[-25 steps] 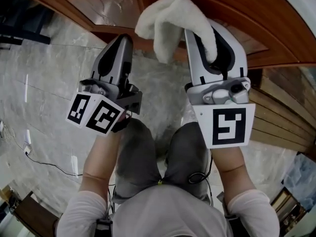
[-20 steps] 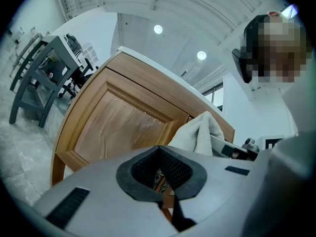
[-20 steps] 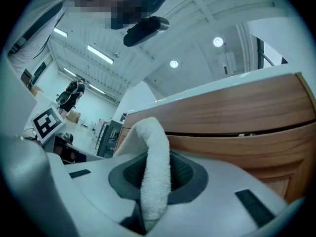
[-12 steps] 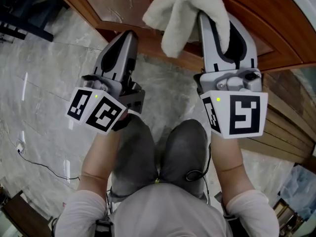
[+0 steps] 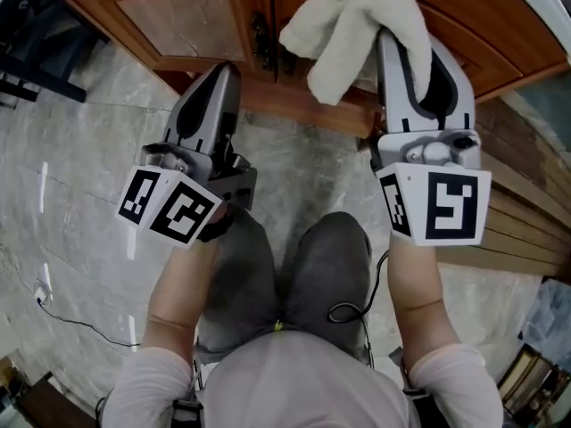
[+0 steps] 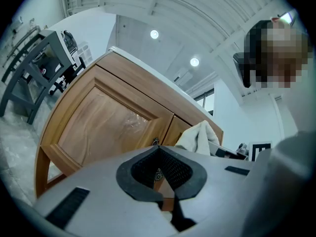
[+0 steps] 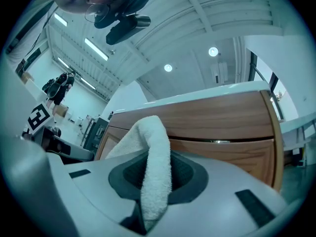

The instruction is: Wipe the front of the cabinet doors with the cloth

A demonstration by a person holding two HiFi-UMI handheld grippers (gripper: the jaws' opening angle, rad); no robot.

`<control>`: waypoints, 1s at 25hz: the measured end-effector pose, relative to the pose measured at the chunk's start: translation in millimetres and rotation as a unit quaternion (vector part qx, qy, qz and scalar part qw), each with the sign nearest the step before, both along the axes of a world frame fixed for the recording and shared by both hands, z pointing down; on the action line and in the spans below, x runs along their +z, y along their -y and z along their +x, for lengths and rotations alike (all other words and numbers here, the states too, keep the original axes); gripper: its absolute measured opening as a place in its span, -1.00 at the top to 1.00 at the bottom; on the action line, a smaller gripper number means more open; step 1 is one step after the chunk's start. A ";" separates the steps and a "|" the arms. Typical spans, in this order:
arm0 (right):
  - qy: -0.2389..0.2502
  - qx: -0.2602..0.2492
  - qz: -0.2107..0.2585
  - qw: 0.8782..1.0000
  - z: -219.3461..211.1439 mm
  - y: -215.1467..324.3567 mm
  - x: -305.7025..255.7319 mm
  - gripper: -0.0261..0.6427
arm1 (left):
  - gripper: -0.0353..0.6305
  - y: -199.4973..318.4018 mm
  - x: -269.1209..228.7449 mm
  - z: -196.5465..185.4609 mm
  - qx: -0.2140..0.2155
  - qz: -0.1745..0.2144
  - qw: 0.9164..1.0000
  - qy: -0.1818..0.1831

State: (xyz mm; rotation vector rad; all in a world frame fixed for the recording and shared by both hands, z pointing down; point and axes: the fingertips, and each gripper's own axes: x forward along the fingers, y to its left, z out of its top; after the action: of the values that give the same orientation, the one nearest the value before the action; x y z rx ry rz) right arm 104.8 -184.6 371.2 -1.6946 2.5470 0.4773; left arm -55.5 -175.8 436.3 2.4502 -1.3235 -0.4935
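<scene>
A cream terry cloth hangs folded from my right gripper, which is shut on it just in front of the wooden cabinet doors. In the right gripper view the cloth is pinched between the jaws, with the cabinet front beyond. My left gripper is shut and empty, low before the left door near the floor. In the left gripper view the left door panel fills the middle, and the cloth shows at the right. Small dark handles sit where the doors meet.
A grey marble floor lies under the cabinet. A thin cable runs over it at the lower left. A dark metal frame stands at the upper left, and wooden slats at the right. The person's knees are below the grippers.
My right gripper with the cloth has shifted right and up in the view, nearer the doors. The meeting edge of the doors and their handles have come into sight. The left gripper has hardly moved.
</scene>
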 end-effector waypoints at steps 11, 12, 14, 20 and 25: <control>-0.020 0.066 0.002 0.998 71.5 -17.4 9.3 0.68 | 0.84 -9.4 -2.0 31.3 0.025 0.011 1.000 -0.004; -0.020 0.071 -0.001 0.997 76.5 -19.4 12.1 0.68 | 0.84 -10.7 -0.3 33.1 0.026 0.009 1.000 -0.004; -0.019 0.077 -0.005 0.997 85.6 -22.0 15.3 0.68 | 0.84 -11.7 1.6 37.1 0.028 0.007 1.000 -0.004; -0.021 0.093 -0.006 0.995 108.7 -27.7 17.5 0.68 | 0.84 -11.5 2.8 49.4 0.033 0.009 0.999 -0.006; -0.026 0.117 -0.006 0.993 135.3 -37.5 18.3 0.68 | 0.84 -12.9 3.8 55.6 0.037 0.009 0.999 -0.007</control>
State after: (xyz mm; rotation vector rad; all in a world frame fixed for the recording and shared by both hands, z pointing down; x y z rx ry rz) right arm 240.1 -147.1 389.6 -2.0229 2.3990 0.5240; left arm 0.0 -162.9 440.1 2.4956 -1.2232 -0.5055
